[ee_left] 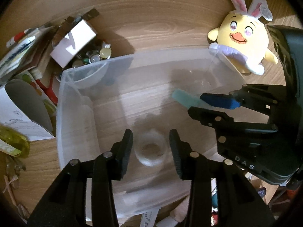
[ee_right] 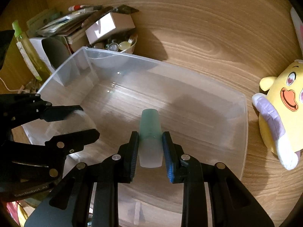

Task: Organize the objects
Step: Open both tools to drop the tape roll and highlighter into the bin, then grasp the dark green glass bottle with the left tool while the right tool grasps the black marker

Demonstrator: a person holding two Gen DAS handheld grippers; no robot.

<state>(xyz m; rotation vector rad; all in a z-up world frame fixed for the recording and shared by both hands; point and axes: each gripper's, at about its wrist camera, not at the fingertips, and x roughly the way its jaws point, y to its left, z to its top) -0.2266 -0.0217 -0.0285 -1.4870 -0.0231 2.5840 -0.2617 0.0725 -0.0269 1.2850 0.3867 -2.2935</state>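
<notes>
Hovering over the bin (ee_right: 244,113), both claws.
Right claw (ee_right: 150,147) pinching tube (ee_right: 149,126), pointing forward; left claw (ee_left: 150,151) spread around tape (ee_left: 150,152).

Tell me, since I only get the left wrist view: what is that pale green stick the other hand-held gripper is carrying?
Observer: It's a small tube. The right hand-held gripper clamps it from both sides, about halfway along its length.
Operator: Is it green all over?
Observer: No. Only the far half is green. The half nearer the camera is frosted white.
Operator: Where is it pointing?
Observer: Straight ahead, over the inside of the clear plastic bin and toward its far wall.
</notes>
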